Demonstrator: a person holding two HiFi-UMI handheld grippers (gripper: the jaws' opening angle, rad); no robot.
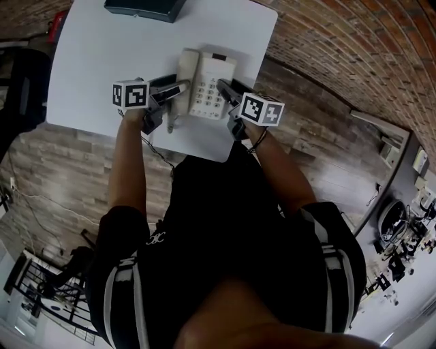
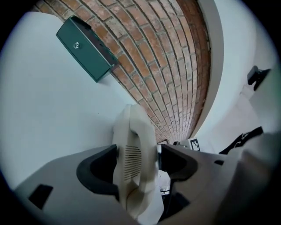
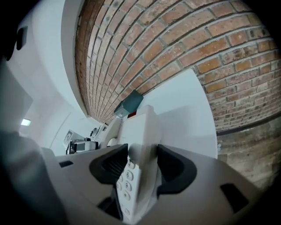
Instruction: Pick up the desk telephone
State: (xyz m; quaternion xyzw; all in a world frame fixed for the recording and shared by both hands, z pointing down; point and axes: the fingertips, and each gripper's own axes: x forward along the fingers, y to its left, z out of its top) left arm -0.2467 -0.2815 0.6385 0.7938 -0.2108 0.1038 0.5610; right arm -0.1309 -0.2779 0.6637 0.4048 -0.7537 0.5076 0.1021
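The cream desk telephone (image 1: 210, 83) lies flat on the white table (image 1: 102, 61), its handset (image 1: 187, 73) on the left side of its body. My left gripper (image 1: 178, 89) is at the handset, which stands between its jaws (image 2: 134, 162). The dark pads flank it closely without a clear squeeze, so the left gripper (image 2: 138, 165) reads as open. My right gripper (image 1: 224, 87) straddles the phone's right edge beside the keypad (image 3: 140, 132). The right gripper (image 3: 142, 169) is open too, its pads close on either side of that edge.
A dark green box (image 1: 144, 8) sits at the table's far edge, also seen beyond the handset as the green box (image 2: 85, 48). A brick wall (image 1: 354, 48) runs along the right. The phone cord (image 1: 160, 153) hangs off the near table edge over the wooden floor.
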